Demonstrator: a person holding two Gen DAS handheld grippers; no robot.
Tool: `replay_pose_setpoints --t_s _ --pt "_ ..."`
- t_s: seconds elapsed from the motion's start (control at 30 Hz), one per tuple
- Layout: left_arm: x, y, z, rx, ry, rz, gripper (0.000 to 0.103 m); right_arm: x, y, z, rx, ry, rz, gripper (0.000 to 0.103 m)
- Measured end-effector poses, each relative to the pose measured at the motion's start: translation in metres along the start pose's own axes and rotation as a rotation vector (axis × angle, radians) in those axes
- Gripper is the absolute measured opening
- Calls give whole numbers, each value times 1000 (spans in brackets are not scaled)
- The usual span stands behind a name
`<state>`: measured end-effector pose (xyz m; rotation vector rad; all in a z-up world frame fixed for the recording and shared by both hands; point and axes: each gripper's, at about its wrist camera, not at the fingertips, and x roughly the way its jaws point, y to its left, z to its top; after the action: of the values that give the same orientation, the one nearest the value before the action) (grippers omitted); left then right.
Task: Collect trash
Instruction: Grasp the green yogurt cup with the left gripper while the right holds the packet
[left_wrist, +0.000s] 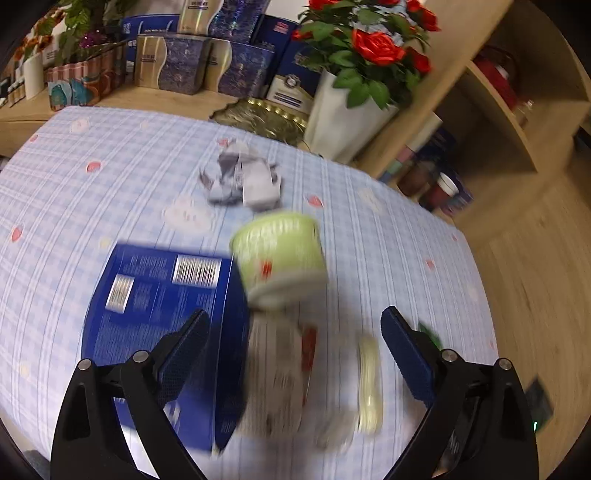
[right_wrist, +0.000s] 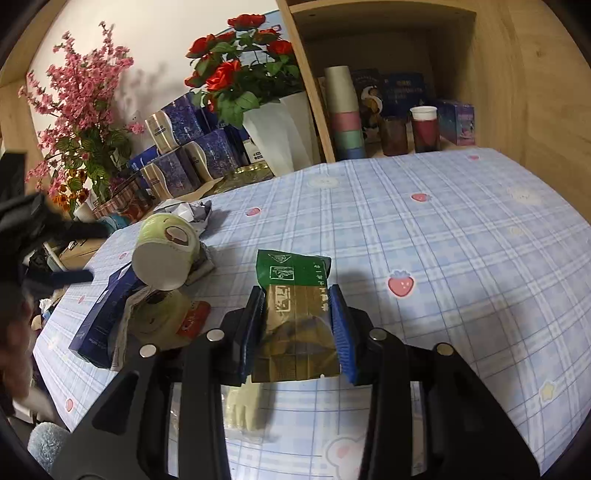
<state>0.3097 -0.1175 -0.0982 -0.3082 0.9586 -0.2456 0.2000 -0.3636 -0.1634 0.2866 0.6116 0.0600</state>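
packet pinched in my right gripper, left gripper hanging wide over the pile

i am holding a green and brown packet (right_wrist: 295, 317) in my right gripper (right_wrist: 297, 328); the two blue pads (right_wrist: 341, 332) are pressing on its sides, and its green top is sticking out ahead of the fingertips, above the checked tablecloth (right_wrist: 461, 236). a pale plastic fork (right_wrist: 242, 410) is lying on the cloth just beneath and behind the packet. off to the left of this gripper the rest of the trash is sitting close together: a green cup (right_wrist: 166, 251) tipped on its side, a second cup (right_wrist: 159, 314) toppled just nearer to me, a blue box (right_wrist: 99, 325) lying flat beside them, and crumpled paper (right_wrist: 192, 212) beyond the green cup.

my left gripper (left_wrist: 295, 350) is standing wide apart with nothing pressed between its pads. the view is blurring. the blue box (left_wrist: 162, 295) is lying under its left finger, the toppled cup (left_wrist: 277, 373) is showing in the gap between the fingers, the green cup (left_wrist: 280, 254) is just ahead of the tips, and the crumpled paper (left_wrist: 243, 181) is farther ahead. a white vase of red roses (left_wrist: 347, 122) is standing well beyond, at the far edge of the cloth.
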Motion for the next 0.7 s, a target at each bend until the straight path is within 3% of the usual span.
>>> replay_pose_setpoints --t_s 0.27,0.63,0.7 --pt "43 -7 39 -39 52 64 88 1 -5 -2 17 7 22 38" --pt "90 -33 38 146 75 255 84 6 -6 -4 26 27 37 38" --pt "98 -33 34 163 96 274 76 6 -7 -4 30 26 38 38"
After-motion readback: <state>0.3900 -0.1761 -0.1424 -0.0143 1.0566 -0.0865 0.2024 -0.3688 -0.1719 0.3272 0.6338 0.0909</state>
